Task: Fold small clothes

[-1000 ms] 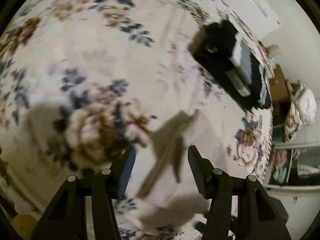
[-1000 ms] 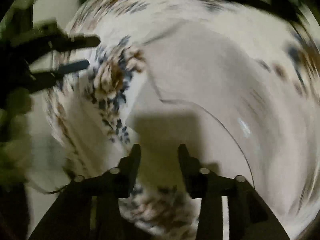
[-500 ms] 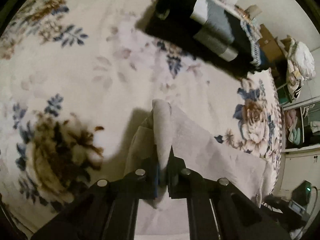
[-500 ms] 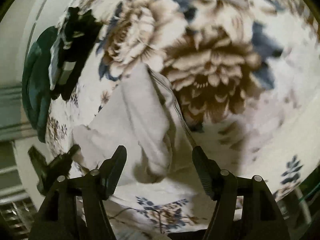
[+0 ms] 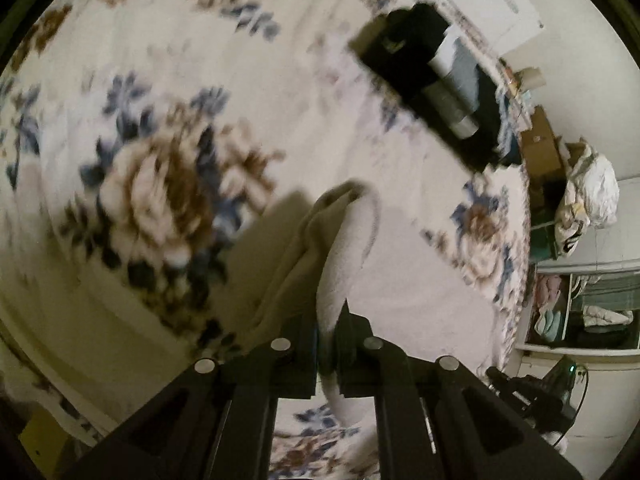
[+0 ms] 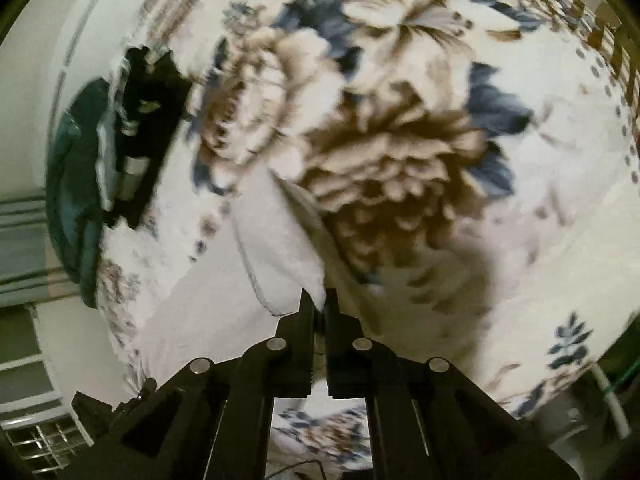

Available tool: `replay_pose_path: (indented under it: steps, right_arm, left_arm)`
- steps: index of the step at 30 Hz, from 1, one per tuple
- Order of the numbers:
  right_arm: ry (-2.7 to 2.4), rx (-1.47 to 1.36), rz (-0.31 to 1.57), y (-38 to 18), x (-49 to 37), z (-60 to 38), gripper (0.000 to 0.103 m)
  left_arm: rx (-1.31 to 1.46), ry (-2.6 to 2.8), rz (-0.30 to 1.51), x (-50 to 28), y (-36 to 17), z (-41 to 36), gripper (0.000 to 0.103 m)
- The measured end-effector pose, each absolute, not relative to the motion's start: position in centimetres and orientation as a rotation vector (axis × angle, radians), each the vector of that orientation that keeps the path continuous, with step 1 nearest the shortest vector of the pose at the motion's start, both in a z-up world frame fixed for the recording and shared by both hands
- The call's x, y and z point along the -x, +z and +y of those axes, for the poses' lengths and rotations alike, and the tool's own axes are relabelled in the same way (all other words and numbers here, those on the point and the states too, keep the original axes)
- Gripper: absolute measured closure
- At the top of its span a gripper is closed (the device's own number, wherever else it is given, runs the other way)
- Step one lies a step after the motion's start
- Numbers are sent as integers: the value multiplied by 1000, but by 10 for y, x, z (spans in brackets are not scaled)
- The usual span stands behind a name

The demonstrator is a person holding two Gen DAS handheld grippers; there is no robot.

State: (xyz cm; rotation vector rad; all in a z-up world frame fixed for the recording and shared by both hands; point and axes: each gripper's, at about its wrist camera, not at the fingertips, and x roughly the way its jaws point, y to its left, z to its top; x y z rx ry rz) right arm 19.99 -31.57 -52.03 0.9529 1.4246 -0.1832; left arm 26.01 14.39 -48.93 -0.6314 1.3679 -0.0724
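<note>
Left wrist view. Left gripper (image 5: 328,330): jaws closed to a narrow gap, pinching one pale garment (image 5: 344,248) by a bunched edge. Garment rising straight ahead of the fingertips in a folded ridge, then draping down to right and below onto the floral blanket (image 5: 160,80). One stack of folded clothes (image 5: 436,80), dark with grey and white layers, far ahead and to the right of the claw, well apart from the garment. One large brown flower print ahead-left. Shelving with more textiles at far right, off the bed; count not readable.

Right wrist view. Right gripper (image 6: 318,316): jaws nearly together, clamped on one corner of the same pale garment (image 6: 276,248). Cloth spreading ahead and to the left of the tips, stitched hem visible along its left edge. Same folded stack (image 6: 140,132) far ahead-left, next to one dark green item (image 6: 76,184) at the bed edge. Floral blanket (image 6: 520,240) filling the right half.

Progress, judged: one stack already folded and set aside; one garment in hand, gripped at two points, lifted partly off the blanket, not yet laid flat or creased. Folding and stacking of this piece left. Motion blur in both views; finer detail unclear.
</note>
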Motion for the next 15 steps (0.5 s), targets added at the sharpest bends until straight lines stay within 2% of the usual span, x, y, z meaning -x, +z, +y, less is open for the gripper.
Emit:
replay_pose_path:
  steps: [4,6,7,9,11,14,15]
  right_arm:
    - [-200,-879,1564,-541,-193,-323,99]
    - [-205,-836,1594,-542,-191,-326,94]
    - [-200,-825,1587,-540,-192,-328,89]
    - [-175,-830,1532,-527,-198,-335,55]
    - [-128,-867,1444,-515,-209,-341,44]
    - [-47,-893,1389,-515,-238,-340,41]
    - [-21,-898,1384,-519,-248,-338,36]
  left_arm:
    - [663,-62,1470,-246,-514,153,88]
    - [648,-70,1468,-243,-509,156,81]
    - [633,-68,1460,-244,-503,158,78]
    - [626,-71,1431,-252,-495,163,64]
    - [617,-65,1381,-269,-488,167,54]
    - [604,-99,1330,-308,-492,163,51]
    - [582,-107,1341,-320,-498,158,51]
